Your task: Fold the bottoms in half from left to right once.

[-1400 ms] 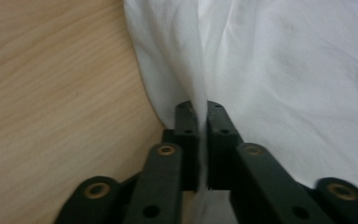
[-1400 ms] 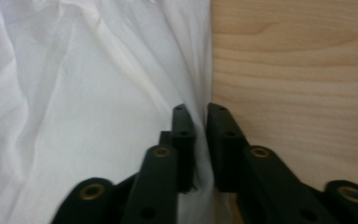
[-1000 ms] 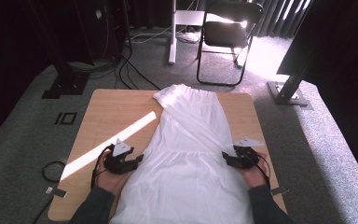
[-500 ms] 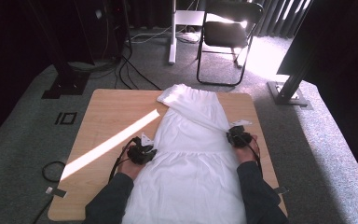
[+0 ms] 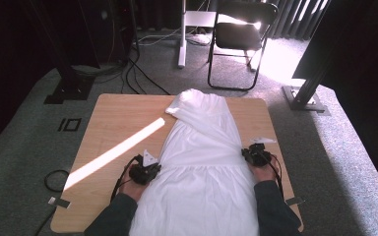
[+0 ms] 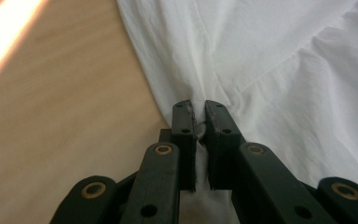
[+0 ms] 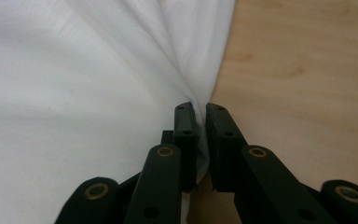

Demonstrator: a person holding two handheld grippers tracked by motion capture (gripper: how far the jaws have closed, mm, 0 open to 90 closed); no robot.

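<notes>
A white dress [image 5: 202, 162] lies flat along the wooden table [image 5: 123, 118], top end far from me, skirt hanging over the near edge. My left gripper [image 5: 155, 168] sits at the dress's left edge by the waist seam. In the left gripper view it [image 6: 200, 109] is shut on a pinch of white cloth [image 6: 270, 56], its jaws having just been closing. My right gripper [image 5: 247, 155] is at the dress's right edge. In the right gripper view it [image 7: 200, 112] is shut on the bunched hem of the cloth [image 7: 74, 93], its jaws having closed and just eased a touch.
A bright stripe of sunlight [image 5: 113, 152] crosses the table's left half. Beyond the far edge stand a black folding chair [image 5: 236, 39] and a white post [image 5: 182, 34]. Cables trail over the grey carpet [image 5: 142, 83], and black stand bases [image 5: 305, 98] sit at both sides.
Both hands have moved forward and inward from the skirt's sides to the dress's waist edges and sunk to the table. Both grippers went from open to shut on the cloth.
</notes>
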